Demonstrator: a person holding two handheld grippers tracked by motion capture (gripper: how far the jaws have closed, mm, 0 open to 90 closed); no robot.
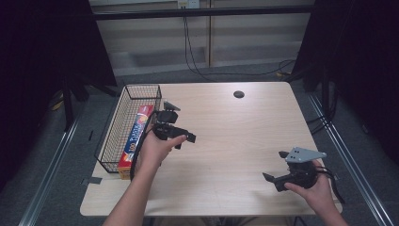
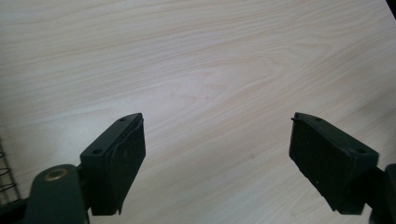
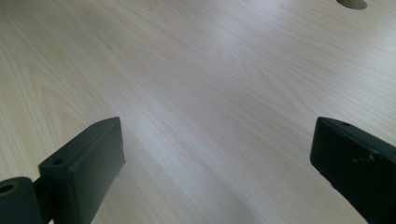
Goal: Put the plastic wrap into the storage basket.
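My left gripper [image 1: 185, 140] hovers over the left part of the light wooden table [image 1: 235, 132], just right of a black wire basket [image 1: 111, 136]. Its jaws point toward the table's middle. In the left gripper view the left gripper [image 2: 217, 117] is open, with bare wood between its jaws. My right gripper [image 1: 275, 165], with a grey plate on top, is held near the front right corner and points left. In the right gripper view the right gripper [image 3: 218, 123] stands wide open over bare tabletop.
A long red, blue and orange box [image 1: 136, 136] lies lengthwise in the basket along the table's left edge. A round cable hole [image 1: 239, 94] sits near the far edge, also seen as the hole [image 3: 352, 3]. Dark curtains and cables surround the table.
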